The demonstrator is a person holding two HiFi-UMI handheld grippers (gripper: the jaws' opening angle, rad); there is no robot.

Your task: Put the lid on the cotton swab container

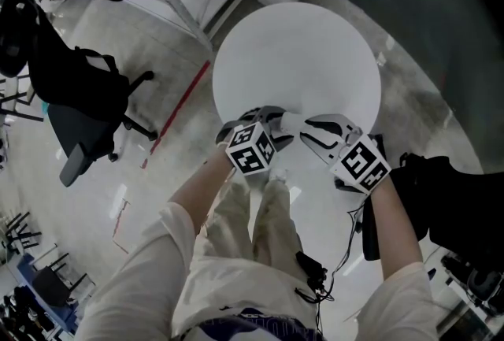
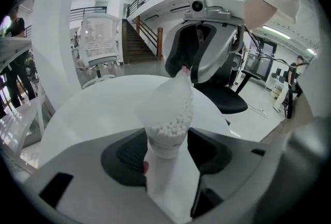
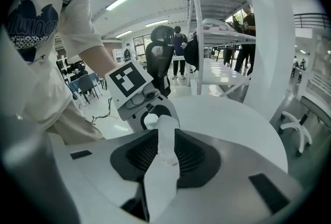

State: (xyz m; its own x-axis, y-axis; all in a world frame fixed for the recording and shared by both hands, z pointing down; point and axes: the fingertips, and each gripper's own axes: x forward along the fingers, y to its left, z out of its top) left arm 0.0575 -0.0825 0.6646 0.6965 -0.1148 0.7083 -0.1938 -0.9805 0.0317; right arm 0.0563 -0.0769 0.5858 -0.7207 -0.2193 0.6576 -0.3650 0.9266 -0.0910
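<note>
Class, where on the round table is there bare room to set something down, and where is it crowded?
The round table is bare from its far rim to the middle. It is crowded only at the near edge, where the left gripper, holding the cotton swab container, meets the right gripper, holding the lid.

The person wears a pale short-sleeved T-shirt (image 1: 134,292) with a dark blue print (image 3: 31,24) and light beige trousers (image 1: 264,221). The left gripper (image 1: 273,117) and right gripper (image 1: 313,129) have grey-white shells, black ribbed pads and black-and-white marker cubes.
</note>
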